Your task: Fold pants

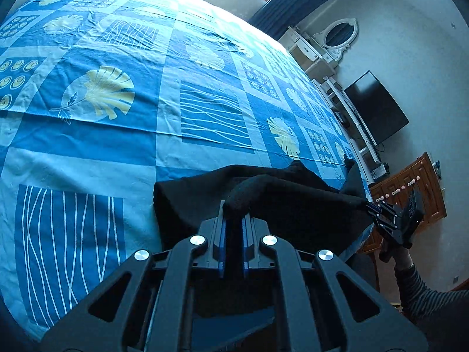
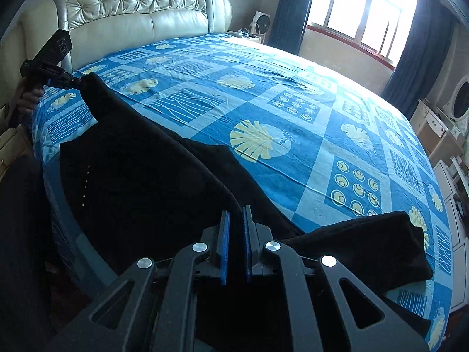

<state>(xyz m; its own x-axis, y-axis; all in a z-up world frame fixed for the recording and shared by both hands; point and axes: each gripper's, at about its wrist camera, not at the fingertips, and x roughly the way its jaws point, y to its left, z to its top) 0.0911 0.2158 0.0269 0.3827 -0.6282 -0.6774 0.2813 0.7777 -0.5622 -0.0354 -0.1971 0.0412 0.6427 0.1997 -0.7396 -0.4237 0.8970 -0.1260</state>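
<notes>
Both claws are locked onto the black pants (image 2: 140, 176) here. The left claw (image 1: 233, 205) pinches a bunched edge of the fabric, while the right claw (image 2: 235, 214) clamps the cloth at the opposite end, so the garment is stretched between them along the near edge of the bed (image 2: 293, 94), partly draped on the blue patterned sheet. One section lies flopped over to the right. No neat crease shows yet, so this looks early: the pants are being spread or lined up, and the real folds are all left to do.
</notes>
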